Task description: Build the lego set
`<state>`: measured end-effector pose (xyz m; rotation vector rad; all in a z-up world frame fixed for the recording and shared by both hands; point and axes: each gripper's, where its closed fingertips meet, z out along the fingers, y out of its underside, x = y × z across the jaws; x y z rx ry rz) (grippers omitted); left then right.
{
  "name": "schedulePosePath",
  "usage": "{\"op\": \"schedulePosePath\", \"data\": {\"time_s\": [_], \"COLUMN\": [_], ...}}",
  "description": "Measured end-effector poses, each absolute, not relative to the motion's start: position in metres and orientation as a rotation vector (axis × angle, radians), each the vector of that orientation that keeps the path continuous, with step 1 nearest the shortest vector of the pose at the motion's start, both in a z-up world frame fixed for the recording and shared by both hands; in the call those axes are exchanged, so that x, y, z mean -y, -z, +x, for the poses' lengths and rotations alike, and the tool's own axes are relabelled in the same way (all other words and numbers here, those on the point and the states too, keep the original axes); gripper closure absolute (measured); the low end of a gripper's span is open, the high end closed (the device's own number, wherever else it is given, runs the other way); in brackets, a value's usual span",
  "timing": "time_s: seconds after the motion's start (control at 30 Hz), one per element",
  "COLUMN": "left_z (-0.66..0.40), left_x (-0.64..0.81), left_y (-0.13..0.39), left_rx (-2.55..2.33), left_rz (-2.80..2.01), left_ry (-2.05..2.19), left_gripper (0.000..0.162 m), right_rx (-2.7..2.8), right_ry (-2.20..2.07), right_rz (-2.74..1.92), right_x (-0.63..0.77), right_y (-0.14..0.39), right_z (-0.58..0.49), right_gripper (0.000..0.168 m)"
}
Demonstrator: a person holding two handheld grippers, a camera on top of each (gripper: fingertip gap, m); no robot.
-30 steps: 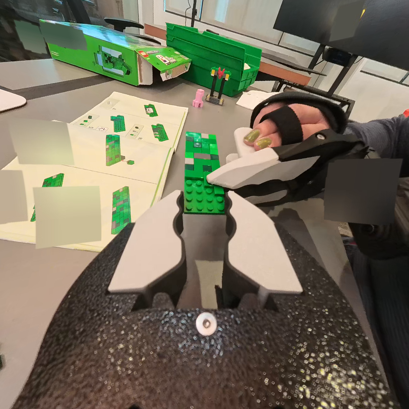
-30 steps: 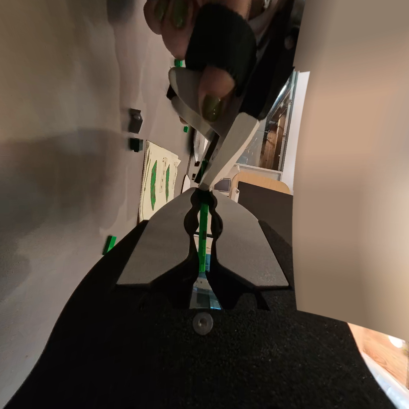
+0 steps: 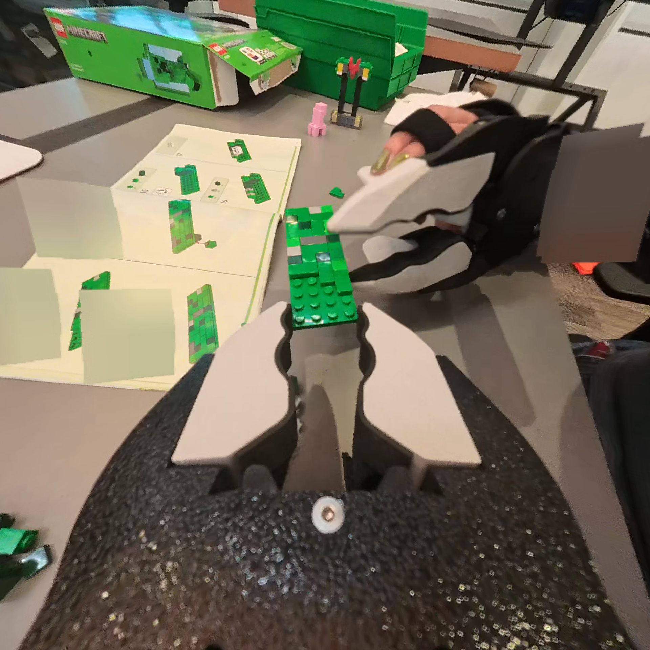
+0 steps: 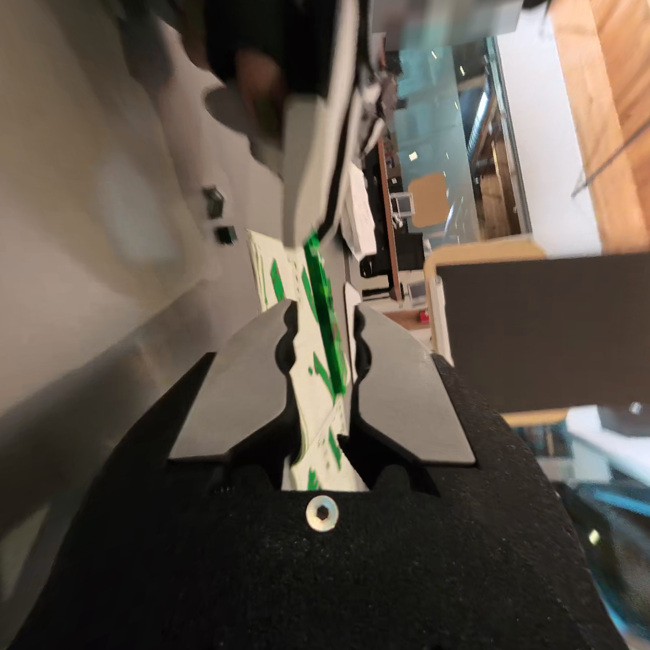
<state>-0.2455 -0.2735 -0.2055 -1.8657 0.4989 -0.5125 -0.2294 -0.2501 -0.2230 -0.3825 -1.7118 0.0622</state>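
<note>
A long green plate [image 3: 318, 278] partly covered with green, grey and dark tiles is held level above the grey table [image 3: 439, 351]. My left gripper [image 3: 325, 314] is shut on its near studded end. My right gripper [image 3: 343, 251], held by a gloved hand [image 3: 427, 135], is open at the plate's right edge, with one finger above the tiles and one below. In the blurred right wrist view, the plate [image 4: 318, 281] shows edge-on just beyond my open right gripper [image 4: 323, 313], and the left gripper's finger [image 4: 306, 176] holds its far end.
An open instruction booklet [image 3: 197, 246] lies left of the plate. Behind it are a green set box [image 3: 158, 59], a green bin [image 3: 351, 52], a pink figure [image 3: 317, 119] and a small black-post build [image 3: 350, 95]. A loose green piece [image 3: 337, 191] and other pieces [image 3: 17, 548] lie on the table. The tips of both grippers are at nearly the same place.
My right gripper was shut on the plate's edge; it has opened and drawn back to the right. The left gripper still holds the plate, now tilted slightly.
</note>
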Motion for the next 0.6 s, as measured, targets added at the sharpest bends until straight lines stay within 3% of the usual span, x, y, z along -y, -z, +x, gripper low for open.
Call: {"op": "schedulePosePath", "data": {"time_s": [0.2, 0.6], "left_z": [-0.245, -0.235], "left_x": [0.275, 0.273], "left_y": [0.2, 0.209], "left_rx": [-0.528, -0.621], "left_rz": [-1.808, -1.842], "left_ry": [0.506, 0.473], "left_gripper": [0.127, 0.127], "right_rx": [1.523, 1.171], "right_ry": [-0.195, -0.649], "right_rz": [-0.724, -1.193], "right_x": [0.197, 0.13], "right_y": [0.213, 0.186], "right_z": [-0.201, -0.169], "right_gripper": [0.135, 0.152]}}
